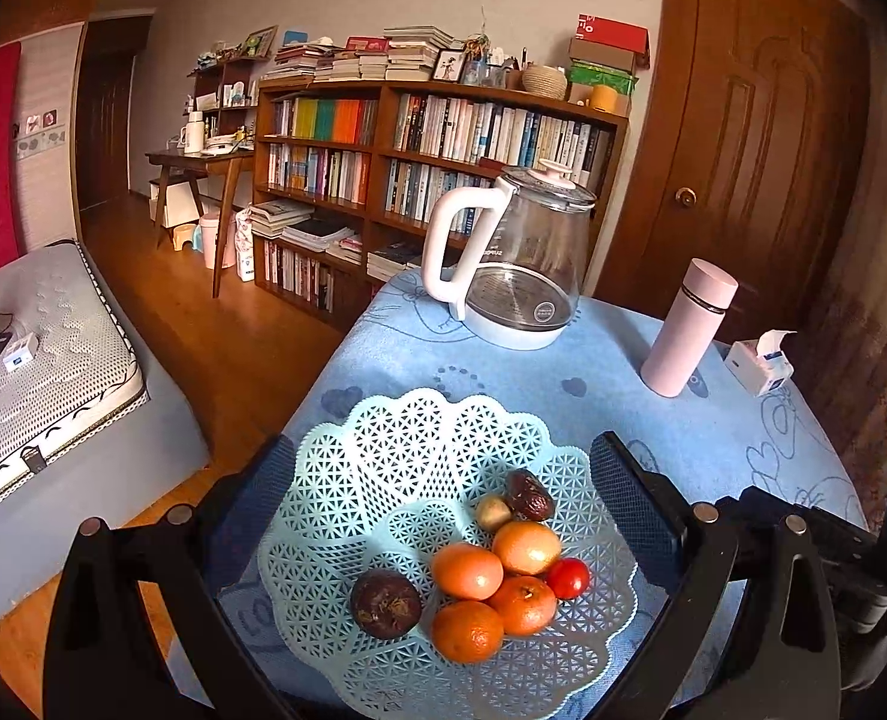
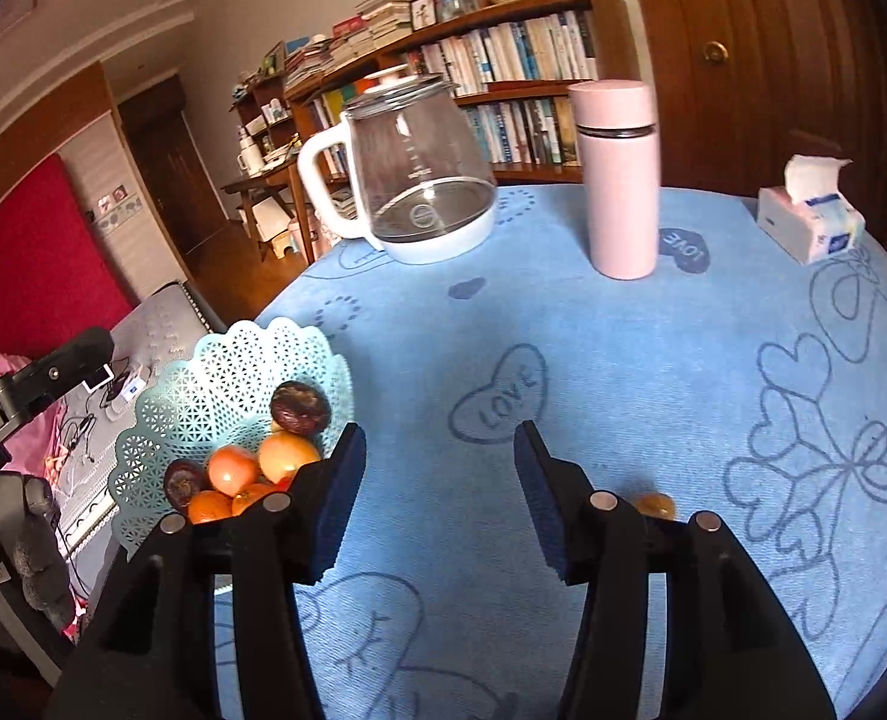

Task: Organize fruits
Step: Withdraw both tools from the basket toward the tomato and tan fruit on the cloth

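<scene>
Eight fruits already lie in the pale blue perforated plastic basket [image 1: 419, 444] on the blue cloth-covered table [image 2: 623, 360]: four oranges [image 1: 466, 570], a small red tomato [image 1: 569, 577], a dark round passion fruit [image 1: 385, 603], a wrinkled brown date [image 1: 530, 495] and a small pale yellowish fruit [image 1: 493, 512]. One small amber-yellow fruit [image 2: 656, 504] lies out on the cloth, well apart from the basket and partly hidden behind the right gripper's finger, so I judge the gathering nearly done, with this piece the one left in view. The right gripper [image 2: 440, 498] hangs over bare cloth with its jaws wide apart and nothing between them; the left gripper [image 1: 443, 516] hovers above the basket, likewise spread and empty. The next move seems to call for shifting the right gripper to its right until the stray fruit sits between the pads, then closing gently, since so small a piece could roll or slip.
</scene>
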Demonstrator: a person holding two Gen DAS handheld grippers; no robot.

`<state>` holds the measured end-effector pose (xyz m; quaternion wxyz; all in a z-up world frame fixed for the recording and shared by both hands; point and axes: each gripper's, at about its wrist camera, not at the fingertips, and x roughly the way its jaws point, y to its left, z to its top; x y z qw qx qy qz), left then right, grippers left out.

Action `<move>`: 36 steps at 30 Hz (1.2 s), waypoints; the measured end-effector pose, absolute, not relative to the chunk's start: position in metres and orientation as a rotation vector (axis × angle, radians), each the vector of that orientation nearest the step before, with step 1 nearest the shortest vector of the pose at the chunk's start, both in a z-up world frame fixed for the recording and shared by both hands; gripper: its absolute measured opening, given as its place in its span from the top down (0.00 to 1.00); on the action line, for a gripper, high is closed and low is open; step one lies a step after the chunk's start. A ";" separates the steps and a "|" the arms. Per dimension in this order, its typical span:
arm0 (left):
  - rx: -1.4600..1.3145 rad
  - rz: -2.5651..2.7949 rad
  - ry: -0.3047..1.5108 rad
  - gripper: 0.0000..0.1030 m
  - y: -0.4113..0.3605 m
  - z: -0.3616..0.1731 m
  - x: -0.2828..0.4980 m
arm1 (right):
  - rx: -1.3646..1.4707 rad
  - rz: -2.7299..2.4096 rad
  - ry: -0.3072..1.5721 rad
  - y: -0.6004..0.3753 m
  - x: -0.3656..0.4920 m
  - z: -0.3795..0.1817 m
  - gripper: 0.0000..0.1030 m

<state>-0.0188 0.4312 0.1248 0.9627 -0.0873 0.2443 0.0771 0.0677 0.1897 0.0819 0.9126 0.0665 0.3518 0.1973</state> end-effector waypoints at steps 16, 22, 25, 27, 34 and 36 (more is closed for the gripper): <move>-0.116 0.100 0.516 0.03 0.399 0.121 -0.018 | 0.194 0.317 0.766 0.143 0.066 0.060 0.47; -0.089 0.068 0.529 0.03 0.384 0.118 -0.019 | 0.191 0.293 0.770 0.130 0.063 0.058 0.43; -0.075 0.052 0.534 0.03 0.376 0.116 -0.019 | 0.200 0.276 0.776 0.121 0.062 0.054 0.43; -0.067 0.041 0.537 0.03 0.371 0.115 -0.020 | 0.208 0.267 0.776 0.115 0.060 0.053 0.43; -0.048 0.012 0.553 0.03 0.355 0.109 -0.021 | 0.226 0.235 0.779 0.094 0.055 0.047 0.43; -0.041 0.001 0.561 0.03 0.349 0.107 -0.020 | 0.232 0.225 0.778 0.088 0.053 0.045 0.43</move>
